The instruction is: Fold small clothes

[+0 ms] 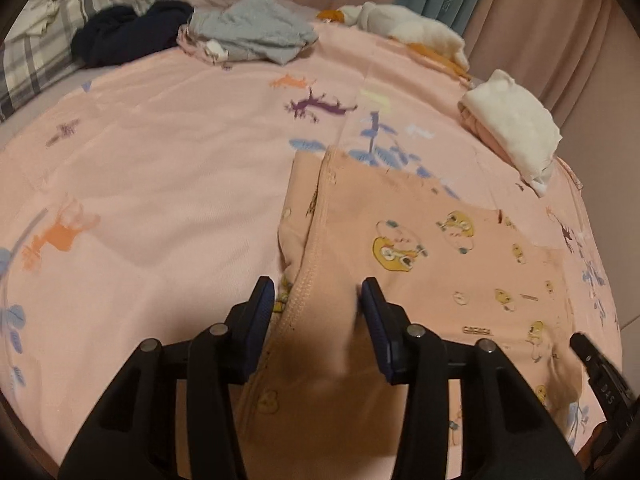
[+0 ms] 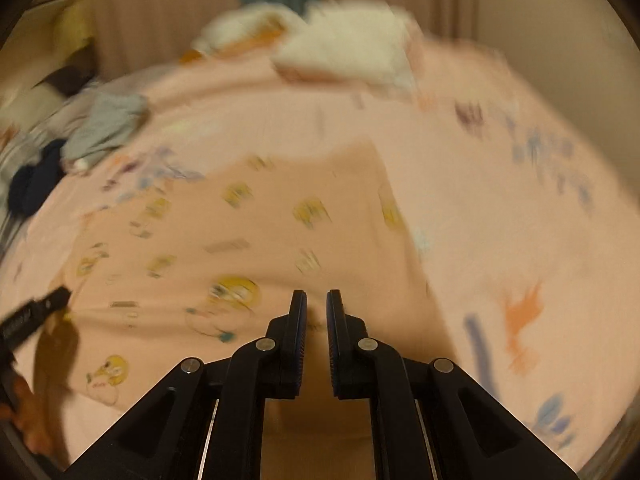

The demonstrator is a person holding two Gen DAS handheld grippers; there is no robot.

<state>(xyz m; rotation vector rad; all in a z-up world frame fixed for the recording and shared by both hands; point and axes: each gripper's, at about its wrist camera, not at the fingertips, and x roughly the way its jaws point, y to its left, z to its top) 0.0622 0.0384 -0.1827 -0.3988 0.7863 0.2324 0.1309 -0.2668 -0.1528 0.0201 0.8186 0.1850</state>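
Grippers both angled down over the bed [image 1: 160,152]. Left gripper [image 1: 318,296] jaws stood apart w/ peach garment [image 1: 420,240] fold between, not pinched. Right gripper [image 2: 317,304] jaws nearly together, narrow gap, nothing held. Garment lay flat mid-bed; open sheet to its left, folded white pile [image 1: 512,124] near far edge.

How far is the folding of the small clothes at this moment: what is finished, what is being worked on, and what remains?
Done: a folded white and pink stack lies at the bed's far right. In hand: the peach cartoon-print garment lies spread on the pink bedsheet, one edge turned over; the left gripper is open over that edge, and the right gripper is slightly open, gripping nothing. Left: the unfolded pile with a grey-blue garment and a navy one.
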